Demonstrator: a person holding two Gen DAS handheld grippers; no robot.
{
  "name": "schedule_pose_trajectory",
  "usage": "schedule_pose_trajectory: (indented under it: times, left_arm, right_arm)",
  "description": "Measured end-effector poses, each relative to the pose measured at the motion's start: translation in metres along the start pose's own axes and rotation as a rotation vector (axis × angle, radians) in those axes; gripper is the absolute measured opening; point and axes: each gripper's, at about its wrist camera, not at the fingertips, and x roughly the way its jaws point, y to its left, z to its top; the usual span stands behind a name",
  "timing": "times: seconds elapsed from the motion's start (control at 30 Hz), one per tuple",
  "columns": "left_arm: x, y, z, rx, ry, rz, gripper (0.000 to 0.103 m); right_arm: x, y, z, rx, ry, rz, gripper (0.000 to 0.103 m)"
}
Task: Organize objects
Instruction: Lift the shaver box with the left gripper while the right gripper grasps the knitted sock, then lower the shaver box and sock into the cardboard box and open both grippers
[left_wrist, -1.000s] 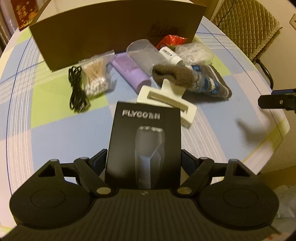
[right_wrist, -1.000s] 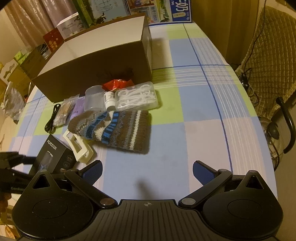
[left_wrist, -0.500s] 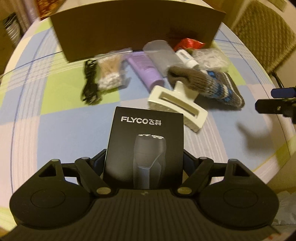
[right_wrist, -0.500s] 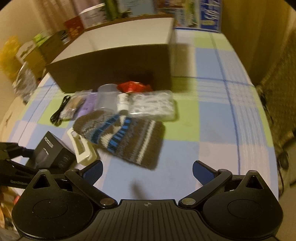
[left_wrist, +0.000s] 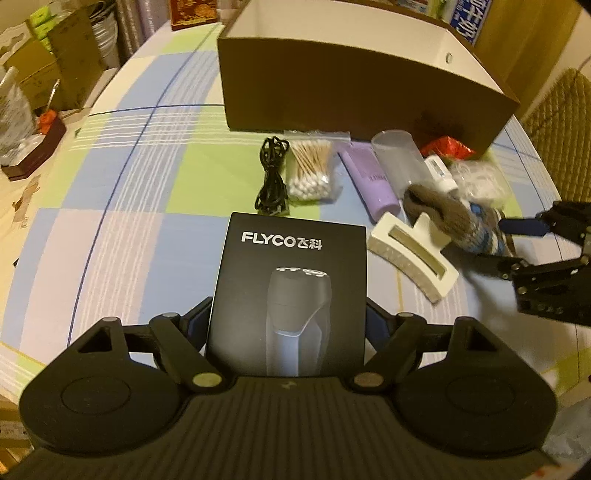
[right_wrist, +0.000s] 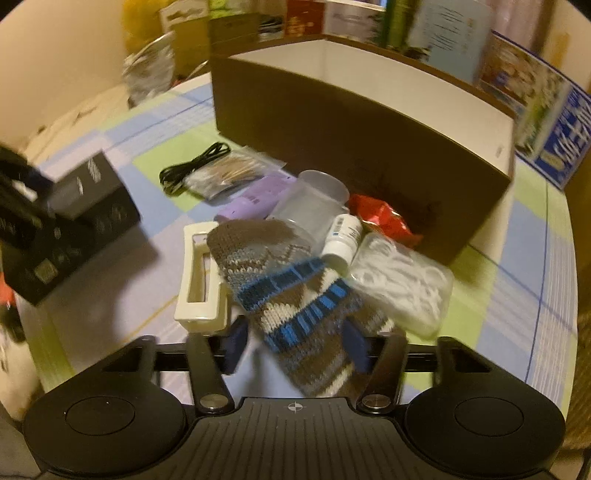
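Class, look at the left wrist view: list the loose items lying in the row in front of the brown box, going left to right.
Black cable → bag of cotton swabs → purple tube → clear plastic cup → small white bottle → clear box of floss picks.

The left gripper (left_wrist: 288, 325) is clamped on a box (left_wrist: 291, 291) at lower centre; the right gripper (right_wrist: 295, 345) straddles a knit hat (right_wrist: 295, 295), fingers apart.
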Motion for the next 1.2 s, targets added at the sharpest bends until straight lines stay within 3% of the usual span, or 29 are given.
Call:
schedule_pose_trajectory:
  times: [0.07, 0.17, 0.43, 0.7, 0.87, 1.2]
  left_arm:
    - [-0.002, -0.001, 0.001, -0.013, -0.008, 0.006, 0.078]
    - [-0.004, -0.005, 0.005, -0.023, -0.02, 0.006, 0.078]
    - [-0.019, -0.01, 0.031, 0.014, -0.059, -0.036, 0.078]
    - [-0.032, -0.005, 0.089, 0.089, -0.143, -0.07, 0.078]
    - [-0.036, -0.006, 0.135, 0.147, -0.199, -0.095, 0.078]
    - [-0.016, -0.012, 0.223, 0.2, -0.256, -0.116, 0.078]
  right_arm:
    - [0.002, -0.001, -0.001, -0.027, -0.007, 0.016, 0.015]
    - [-0.006, -0.007, 0.0, -0.021, -0.029, 0.046, 0.008]
    - [-0.043, -0.041, 0.01, 0.28, -0.078, 0.242, 0.007]
    - [-0.068, -0.065, 0.043, 0.553, -0.164, 0.331, 0.007]
    - [-0.076, -0.081, 0.071, 0.668, -0.227, 0.318, 0.007]
    - [-0.064, -0.117, 0.129, 0.773, -0.315, 0.218, 0.007]
